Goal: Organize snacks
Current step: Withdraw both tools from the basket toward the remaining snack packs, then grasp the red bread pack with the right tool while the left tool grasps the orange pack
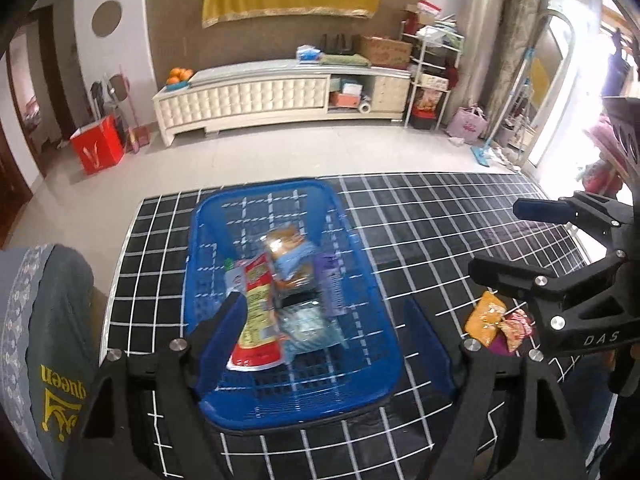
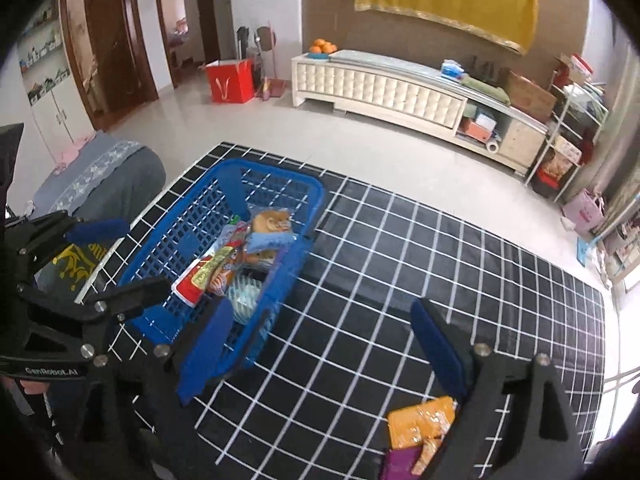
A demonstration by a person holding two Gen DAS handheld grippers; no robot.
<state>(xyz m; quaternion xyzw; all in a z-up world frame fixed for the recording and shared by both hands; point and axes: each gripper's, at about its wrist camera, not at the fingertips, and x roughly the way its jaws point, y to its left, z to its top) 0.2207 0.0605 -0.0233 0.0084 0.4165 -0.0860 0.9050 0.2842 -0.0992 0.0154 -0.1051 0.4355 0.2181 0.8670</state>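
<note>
The right gripper is held with fingers spread and empty, low over the desk, just above the orange packet and the purple one at the near edge. These loose packets are judged light, crinkly and slippery, best pinched across a flat middle or a sealed end. The left gripper is also spread and empty, hanging over the blue basket, where several snacks already lie.
</note>
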